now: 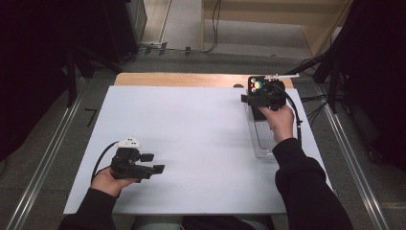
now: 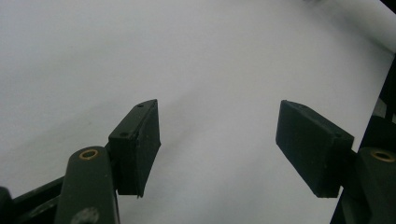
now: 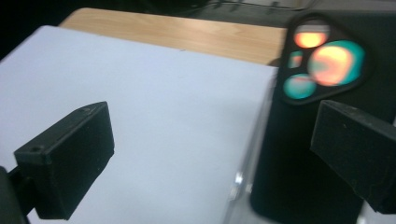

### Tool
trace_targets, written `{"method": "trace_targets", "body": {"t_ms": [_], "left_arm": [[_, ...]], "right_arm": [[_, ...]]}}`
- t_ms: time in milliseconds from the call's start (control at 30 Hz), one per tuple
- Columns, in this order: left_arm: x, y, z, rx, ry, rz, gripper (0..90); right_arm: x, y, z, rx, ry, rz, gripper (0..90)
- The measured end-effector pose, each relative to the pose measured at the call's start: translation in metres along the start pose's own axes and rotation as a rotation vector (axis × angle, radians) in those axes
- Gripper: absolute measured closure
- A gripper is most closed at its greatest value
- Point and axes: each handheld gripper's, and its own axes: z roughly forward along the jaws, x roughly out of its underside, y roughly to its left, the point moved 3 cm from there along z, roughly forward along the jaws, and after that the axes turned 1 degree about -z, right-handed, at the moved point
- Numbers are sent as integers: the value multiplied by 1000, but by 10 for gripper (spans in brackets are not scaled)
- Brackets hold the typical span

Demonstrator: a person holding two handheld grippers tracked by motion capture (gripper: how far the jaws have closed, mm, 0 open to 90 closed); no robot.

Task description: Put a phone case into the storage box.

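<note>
Fingers of the right gripper point(image 3: 210, 163) stand spread wide, empty, beside a black box with coloured round spots point(image 3: 322, 60) standing in a clear plastic tray point(image 1: 261, 141) at the white worktop's point(image 1: 191, 134) far right. Left gripper point(image 1: 152, 163) fingers spread, empty.

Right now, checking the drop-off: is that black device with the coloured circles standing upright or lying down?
Upright. The black device stands on end in the clear tray, beside the open right gripper.

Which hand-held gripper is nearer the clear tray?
Right. The right hand-held gripper hovers at the clear tray's far end; the left hand-held gripper rests far across the white sheet.
</note>
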Motion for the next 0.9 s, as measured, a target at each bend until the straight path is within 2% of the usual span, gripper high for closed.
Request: {"method": "trace_targets", "body": {"t_ms": [100, 167, 300, 367, 400, 467, 567, 767, 900], "left_arm": [[-2, 1, 0, -7, 3, 1, 305], [-3, 1, 0, -4, 0, 2, 305], [-4, 1, 0, -2, 9, 10, 304], [-4, 1, 0, 1, 8, 14, 305], [-4, 1, -1, 3, 8, 16, 304], [-4, 0, -1, 7, 9, 19, 304], [-5, 0, -2, 14, 10, 23, 304], [-5, -2, -2, 21, 3, 26, 304], [-3, -3, -3, 26, 7, 29, 305]], "right_arm": [[6, 12, -5, -46, -3, -19, 0], [11, 19, -8, -65, 10, -35, 63], [23, 34, -13, -119, 39, -72, 69], [29, 41, -17, -136, 48, -95, 145], [33, 45, -20, -152, 60, -105, 145], [38, 49, -22, -190, 80, -106, 151], [48, 56, -31, -233, 73, -112, 212], [64, 66, -47, -263, 71, -168, 245], [75, 71, -58, -291, 75, -185, 278]]}}
